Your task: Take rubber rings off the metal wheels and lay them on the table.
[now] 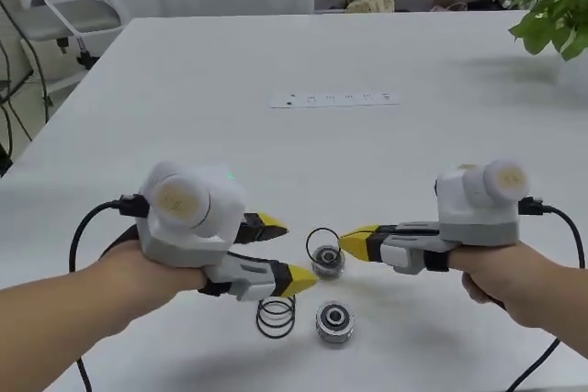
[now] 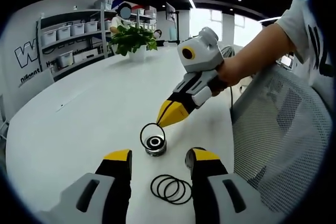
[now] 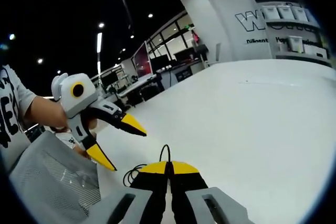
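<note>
Your right gripper's [image 1: 354, 243] clenched jaws hide part of the ring [image 1: 322, 229] they pinch, just above a wheel [image 1: 328, 261] on the table [image 1: 303, 135]. Your left gripper's [image 1: 285, 252] jaws gape wide, holding nothing, near loose rings [image 1: 276, 317].

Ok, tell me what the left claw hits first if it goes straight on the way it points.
Probably the small round metal wheel, just ahead between the open jaws of the left claw, where the right claw pinches a thin black rubber ring. Height is unclear, so it may pass over.
</note>
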### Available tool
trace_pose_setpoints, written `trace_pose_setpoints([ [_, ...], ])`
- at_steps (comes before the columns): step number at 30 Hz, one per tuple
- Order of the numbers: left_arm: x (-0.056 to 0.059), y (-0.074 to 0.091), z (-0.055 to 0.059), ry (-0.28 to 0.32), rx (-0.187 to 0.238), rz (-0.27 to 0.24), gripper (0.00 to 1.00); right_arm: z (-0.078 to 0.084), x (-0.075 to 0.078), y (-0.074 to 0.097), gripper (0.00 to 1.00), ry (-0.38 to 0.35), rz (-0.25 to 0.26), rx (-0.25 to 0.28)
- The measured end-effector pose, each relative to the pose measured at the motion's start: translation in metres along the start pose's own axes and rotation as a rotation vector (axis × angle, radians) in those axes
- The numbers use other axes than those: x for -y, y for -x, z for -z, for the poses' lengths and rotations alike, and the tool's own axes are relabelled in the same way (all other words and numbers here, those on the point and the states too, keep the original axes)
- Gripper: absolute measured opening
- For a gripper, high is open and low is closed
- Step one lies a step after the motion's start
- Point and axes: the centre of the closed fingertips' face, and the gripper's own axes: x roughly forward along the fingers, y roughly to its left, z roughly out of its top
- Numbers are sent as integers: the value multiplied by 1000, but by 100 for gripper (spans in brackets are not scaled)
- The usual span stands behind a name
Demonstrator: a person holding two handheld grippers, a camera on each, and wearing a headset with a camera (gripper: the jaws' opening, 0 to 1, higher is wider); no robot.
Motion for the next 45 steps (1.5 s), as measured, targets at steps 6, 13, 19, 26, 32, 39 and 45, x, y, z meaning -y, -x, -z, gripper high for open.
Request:
trace_pose_setpoints([
  [6, -1, 14, 2, 15, 13, -10, 46, -9, -10, -2, 0, -19, -13, 25],
  [13, -4, 30, 7, 27, 30, -28, 51, -8, -23, -9, 0, -15, -43, 16],
  [19, -4, 41, 17, 39, 27, -47, 54, -5, -27, -16, 0, -16, -55, 0],
  [26, -8, 53, 27, 48, 23, -73, 56, 3, -36, -27, 0, -27, -82, -29],
  [32, -10, 61, 32, 60, 24, -96, 57, 12, -42, -36, 0, -32, -98, -66],
  [39, -11, 67, 39, 70, 17, -110, 57, 24, -44, -42, 0, -39, -105, -113],
  [45, -12, 71, 42, 77, 11, -119, 57, 33, -40, -45, 0, -45, -95, -144],
])
